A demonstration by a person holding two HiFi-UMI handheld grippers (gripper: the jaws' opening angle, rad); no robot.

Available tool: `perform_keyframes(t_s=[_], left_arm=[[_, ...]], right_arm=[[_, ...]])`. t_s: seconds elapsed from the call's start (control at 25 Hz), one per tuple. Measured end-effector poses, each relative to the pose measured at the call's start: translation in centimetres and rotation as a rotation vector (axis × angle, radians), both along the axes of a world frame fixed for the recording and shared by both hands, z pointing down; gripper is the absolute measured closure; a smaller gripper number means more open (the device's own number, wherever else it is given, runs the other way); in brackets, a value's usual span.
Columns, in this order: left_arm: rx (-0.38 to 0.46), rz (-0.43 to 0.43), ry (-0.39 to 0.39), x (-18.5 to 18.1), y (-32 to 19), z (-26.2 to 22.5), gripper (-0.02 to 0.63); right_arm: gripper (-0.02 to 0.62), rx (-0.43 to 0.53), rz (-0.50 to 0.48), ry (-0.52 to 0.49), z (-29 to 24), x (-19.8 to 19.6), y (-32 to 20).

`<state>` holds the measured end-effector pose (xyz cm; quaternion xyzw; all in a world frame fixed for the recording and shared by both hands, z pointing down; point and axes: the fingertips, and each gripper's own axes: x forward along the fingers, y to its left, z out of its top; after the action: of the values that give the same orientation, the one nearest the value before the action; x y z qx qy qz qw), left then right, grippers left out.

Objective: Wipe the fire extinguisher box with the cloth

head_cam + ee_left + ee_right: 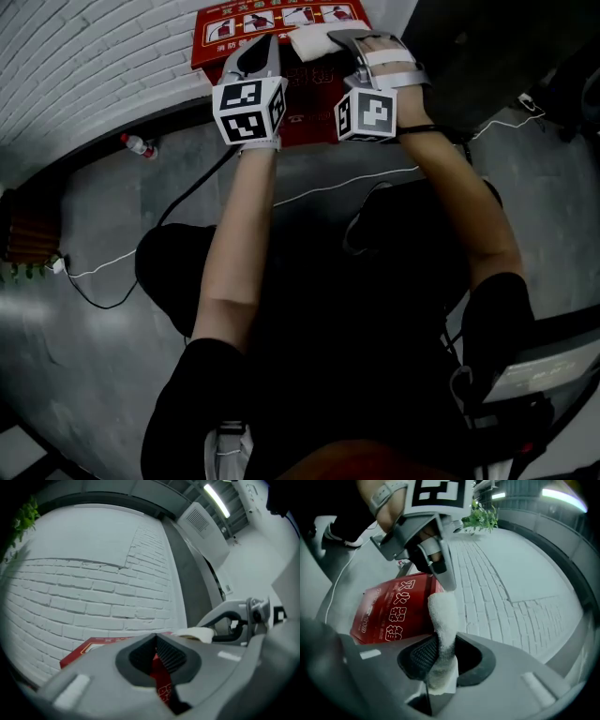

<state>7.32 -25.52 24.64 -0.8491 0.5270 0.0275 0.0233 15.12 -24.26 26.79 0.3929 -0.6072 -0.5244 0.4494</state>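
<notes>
The red fire extinguisher box (pixel 281 23) stands on the floor against a white brick wall (pixel 84 56). My right gripper (pixel 343 39) is shut on a white cloth (pixel 314 41), and the cloth lies on the box's top. In the right gripper view the cloth (pixel 442 620) sticks up from between the jaws, with the red box (pixel 389 613) behind it. My left gripper (pixel 263 44) hovers over the box just left of the cloth. Its jaws are shut with nothing between them (pixel 155 639), and the box's red front (pixel 161 681) shows below them.
A plastic bottle (pixel 138 144) lies on the grey floor left of the box. A white cable (pixel 337 186) and a black cable (pixel 187 202) run across the floor. A potted plant (pixel 23 270) sits at the far left. My shoe (pixel 361 225) is near the box.
</notes>
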Motion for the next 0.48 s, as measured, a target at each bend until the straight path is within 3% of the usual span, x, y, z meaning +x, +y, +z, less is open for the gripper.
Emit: perform_keyframes(t_s=[0.12, 0.24, 0.36, 0.48], left_arm=[[-0.015, -0.004, -0.013, -0.5, 0.2, 2.1, 0.606], [-0.009, -0.018, -0.074, -0.2, 0.2, 4.7, 0.606], [0.026, -0.036, -0.125, 0.4, 0.2, 6.7, 0.606], [0.041, -0.039, -0.121, 1.1, 0.6, 7.7, 0.606]], right_arm=[[0.505, 0.059, 0.012, 0.001, 2.9, -0.2, -0.3], [0.505, 0.093, 0.028, -0.033, 4.0, -0.3, -0.5], [0.505, 0.089, 0.044, -0.062, 4.9, -0.6, -0.3], [0.505, 0.078, 0.052, -0.059, 6.8, -0.7, -0.2]])
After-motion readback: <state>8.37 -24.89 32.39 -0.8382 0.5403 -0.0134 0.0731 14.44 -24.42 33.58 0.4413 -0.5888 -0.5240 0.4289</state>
